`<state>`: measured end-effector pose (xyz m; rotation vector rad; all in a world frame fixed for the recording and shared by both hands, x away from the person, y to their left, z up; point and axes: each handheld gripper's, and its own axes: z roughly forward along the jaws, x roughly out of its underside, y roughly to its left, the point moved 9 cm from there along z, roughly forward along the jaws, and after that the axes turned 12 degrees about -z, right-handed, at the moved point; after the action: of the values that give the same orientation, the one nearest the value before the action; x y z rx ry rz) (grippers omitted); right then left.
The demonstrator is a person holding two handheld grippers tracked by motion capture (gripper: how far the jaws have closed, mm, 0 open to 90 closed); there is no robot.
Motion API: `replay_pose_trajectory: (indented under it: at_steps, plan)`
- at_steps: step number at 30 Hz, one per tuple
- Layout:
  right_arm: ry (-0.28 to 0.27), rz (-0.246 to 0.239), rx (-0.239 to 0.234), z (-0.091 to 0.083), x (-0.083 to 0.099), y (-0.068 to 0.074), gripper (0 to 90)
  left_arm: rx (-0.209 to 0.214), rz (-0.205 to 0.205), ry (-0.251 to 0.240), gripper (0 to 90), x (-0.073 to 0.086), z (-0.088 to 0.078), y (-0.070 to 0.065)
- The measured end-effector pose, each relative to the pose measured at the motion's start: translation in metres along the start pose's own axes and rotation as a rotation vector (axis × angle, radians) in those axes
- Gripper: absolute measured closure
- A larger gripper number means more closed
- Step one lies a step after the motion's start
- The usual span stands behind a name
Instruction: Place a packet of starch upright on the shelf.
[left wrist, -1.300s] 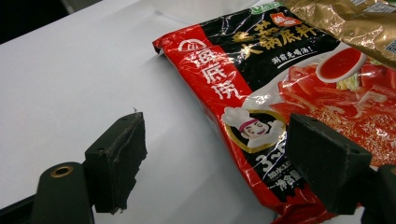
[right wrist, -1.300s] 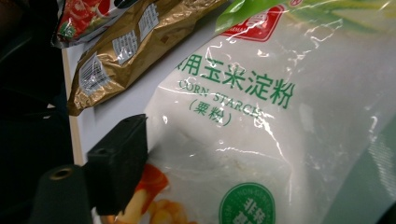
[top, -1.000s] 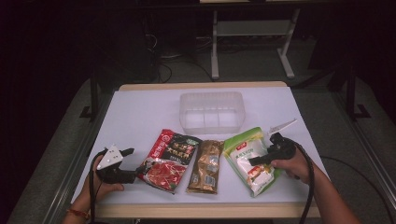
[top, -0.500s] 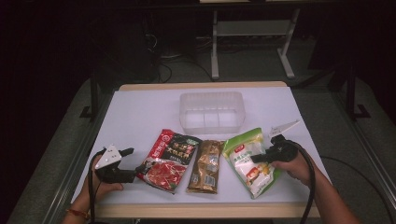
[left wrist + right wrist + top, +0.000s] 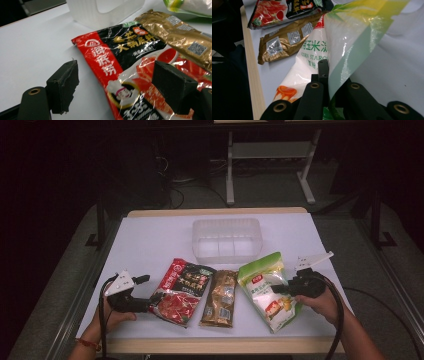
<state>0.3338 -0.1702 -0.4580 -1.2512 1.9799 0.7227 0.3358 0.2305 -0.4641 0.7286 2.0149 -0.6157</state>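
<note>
Right gripper view: glossy green-and-white corn starch pouch (image 5: pixel 317 50)

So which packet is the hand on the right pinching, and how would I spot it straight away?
Start at the clear plastic tub in the middle of the white table; three packets lie in a row in front of it. The green and white pouch is the rightmost one, its edge clamped in the jaws of the right gripper. Its neighbours are a gold sachet and a red and black packet.

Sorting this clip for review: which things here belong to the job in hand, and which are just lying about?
In the job:
right gripper, shut on the green starch bag
left gripper, open over the red sauce packet

Lying about:
gold packet
clear plastic tub
</note>
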Motion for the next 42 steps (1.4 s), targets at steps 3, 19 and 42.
replay_pose_trajectory:
  at_steps: [3, 19, 42]
  plan:
    - [-0.008, -0.013, 0.009, -0.001, -0.005, 0.005, 87.8, 0.01, 0.009, -0.004, 22.2, -0.005, 0.004, -0.005]
    - [-0.05, -0.092, 0.067, -0.006, -0.028, 0.019, 88.3, 0.176, 0.031, 0.009, 22.3, -0.03, 0.045, -0.057]
    - [-0.125, -0.151, 0.156, -0.006, -0.053, 0.03, 88.6, 0.274, 0.009, 0.043, 23.2, -0.033, 0.075, -0.083]
